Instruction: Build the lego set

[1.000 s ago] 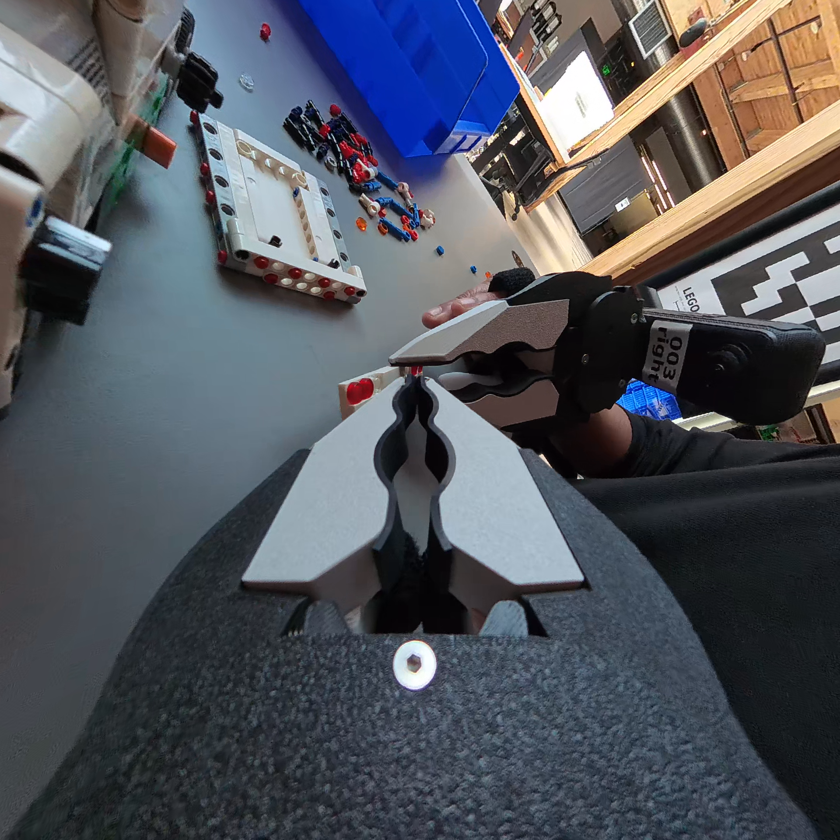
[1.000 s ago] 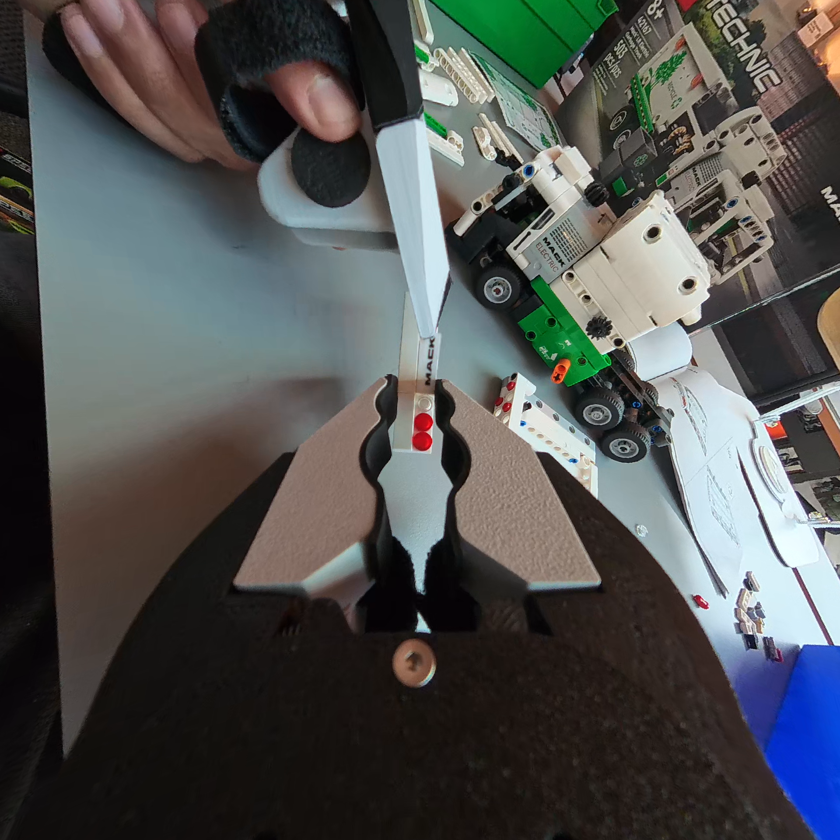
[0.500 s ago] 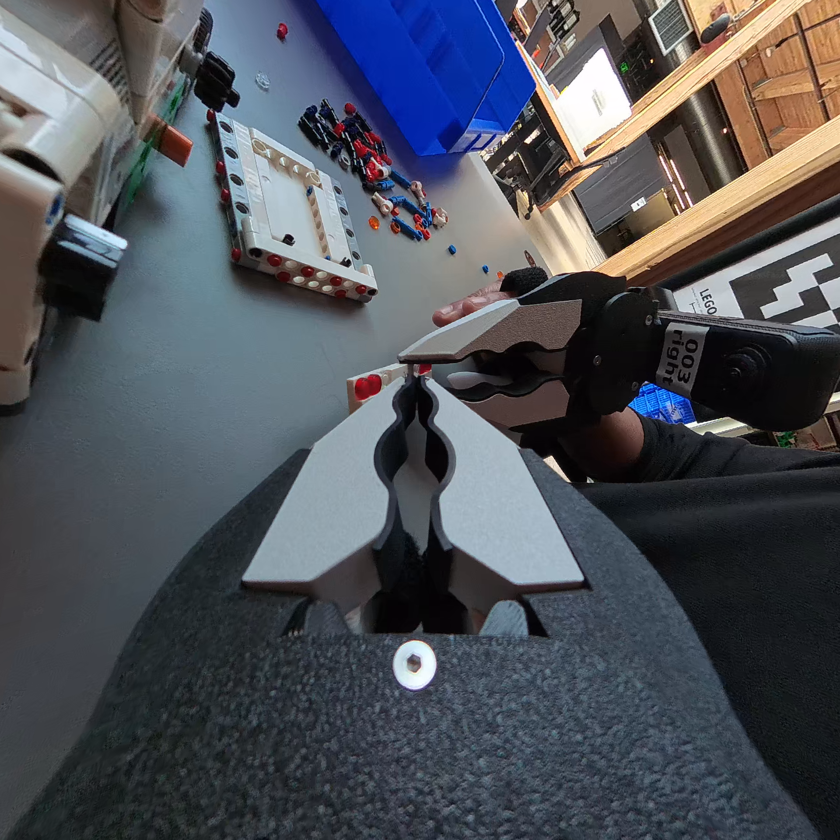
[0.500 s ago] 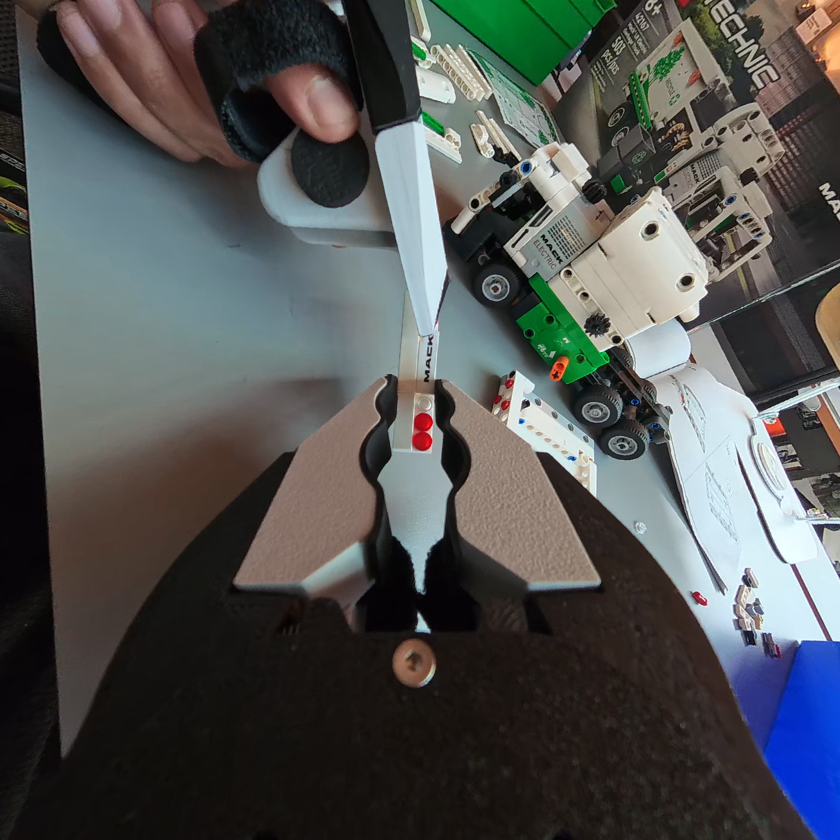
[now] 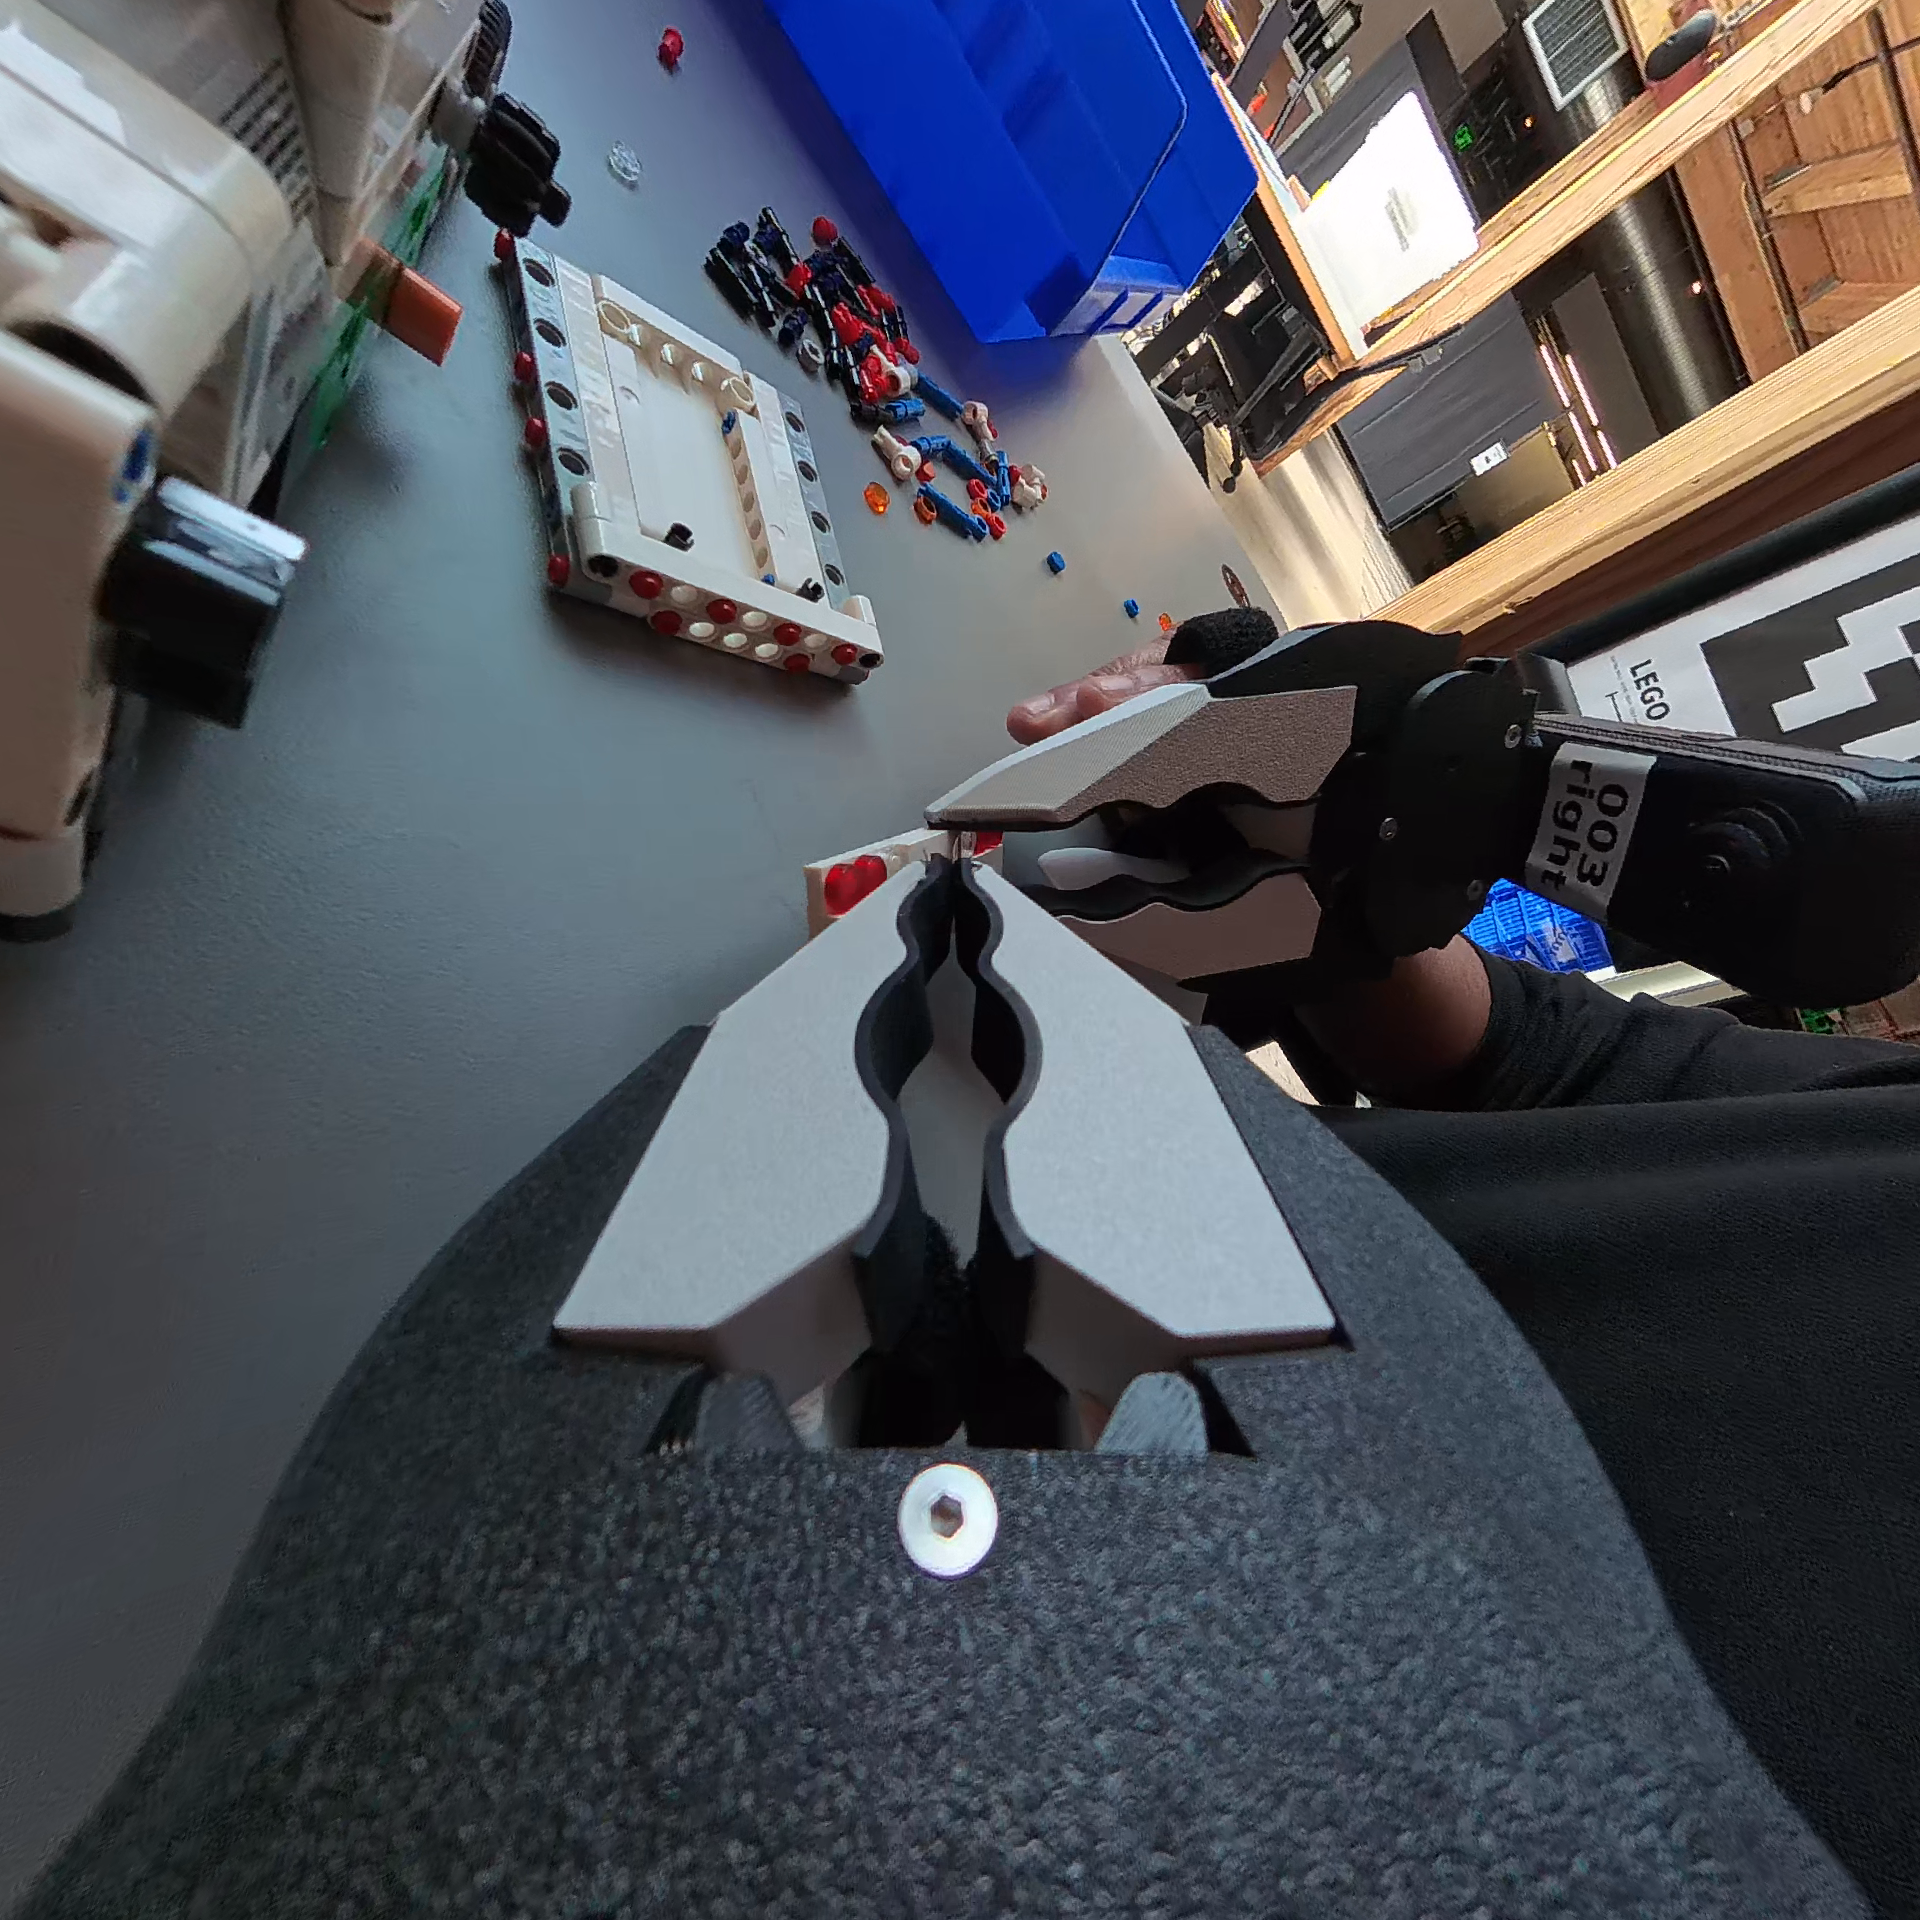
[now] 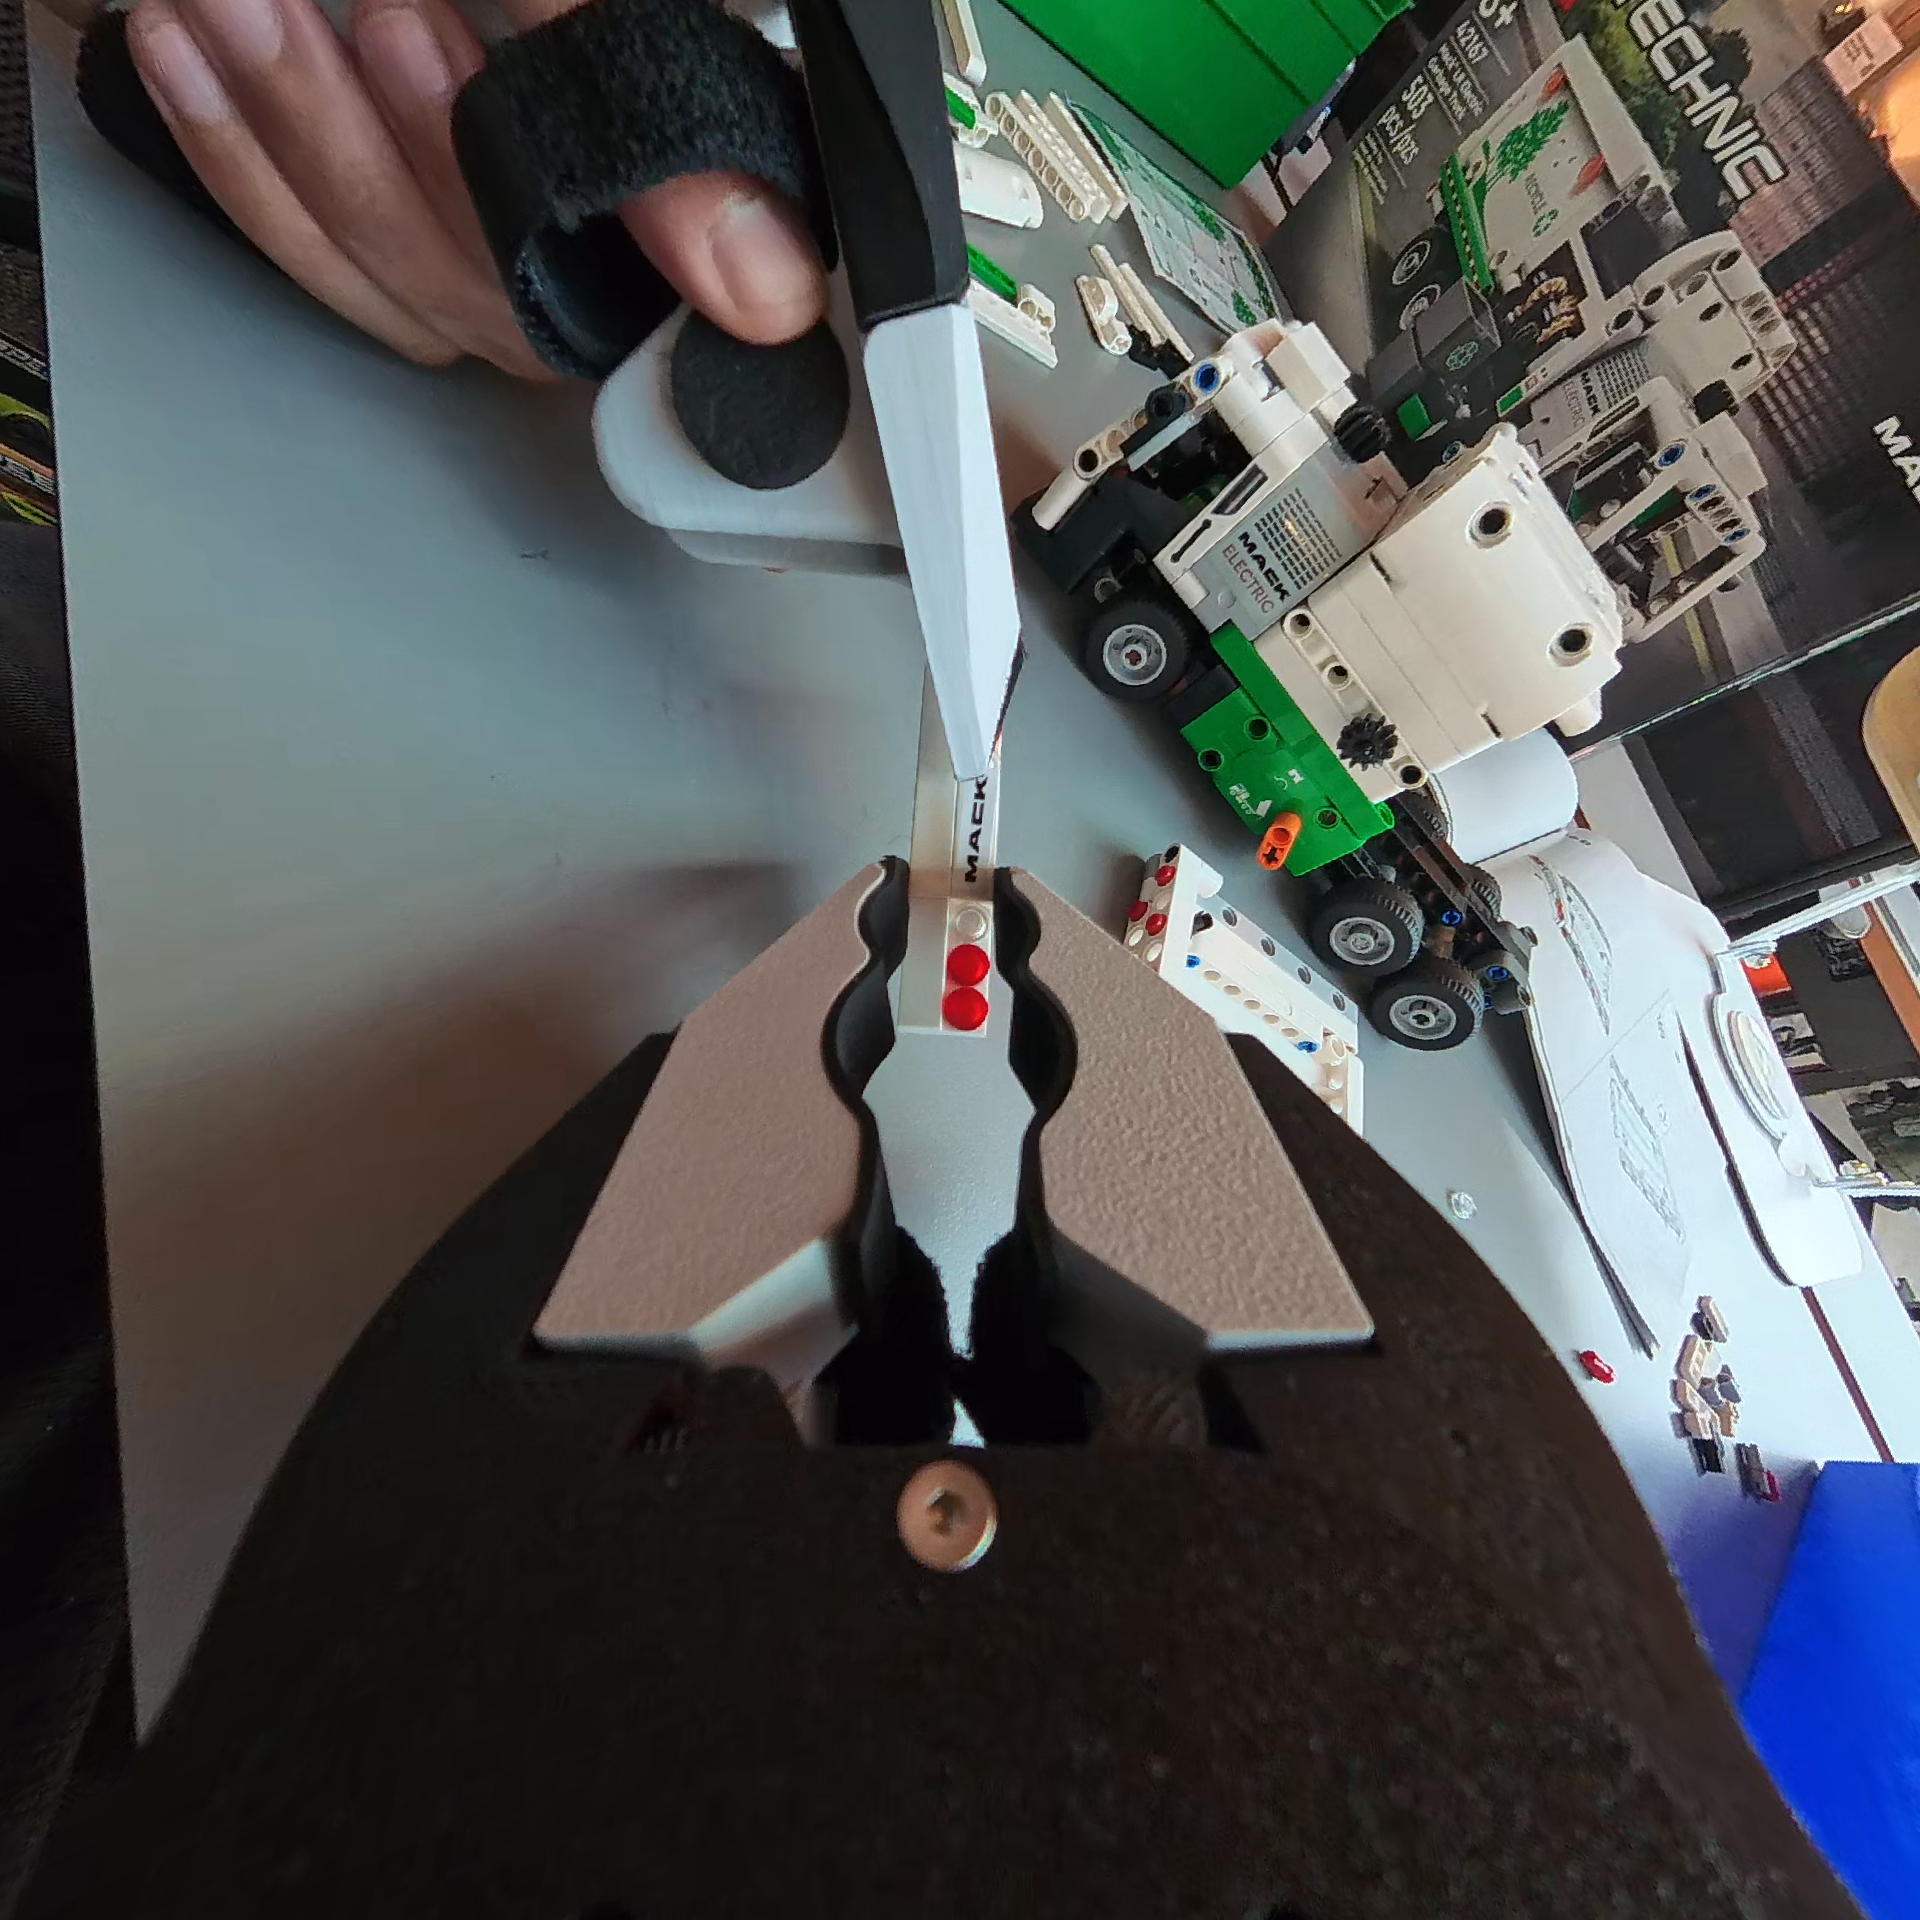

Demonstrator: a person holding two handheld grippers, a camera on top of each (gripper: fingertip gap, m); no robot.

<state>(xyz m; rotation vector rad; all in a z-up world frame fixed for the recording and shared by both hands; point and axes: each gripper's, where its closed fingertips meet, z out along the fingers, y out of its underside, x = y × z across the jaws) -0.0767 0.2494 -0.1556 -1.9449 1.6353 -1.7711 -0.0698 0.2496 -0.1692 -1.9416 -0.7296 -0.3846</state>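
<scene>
A matte grey worktop [image 6: 416,727] carries everything here. The right gripper [image 6: 943,883] is clamped on a long white brick strip [image 6: 951,966] with two red studs at its near end and a lettered sticker along one side; its dark pads press against the strip's long sides. The left gripper [image 5: 956,878], seen in the right wrist view coming in from the far edge with a person's hand [image 6: 436,177] strapped behind it, has its jaws together and its tip set on the strip's sticker, though whether it pinches anything there is too small to tell.

Just beyond the strip toward the worktop's right side stands a white and green toy truck [image 6: 1340,613] on dark wheels, with a flat white beam frame [image 6: 1236,987] studded in red lying beside its rear wheels. Sheets of paper [image 6: 1683,1039] lie further right, a scatter of small red, blue and black pins [image 5: 862,343] sits near a blue bin [image 5: 1018,156] at the corner, and loose white beams [image 6: 1049,156] lie near a green bin [image 6: 1174,62] and a printed box [image 6: 1662,208] along the far edge.

Past the worktop's end the room shows timber shelving [image 5: 1714,208], a dark duct and a lit screen [image 5: 1382,218]
</scene>
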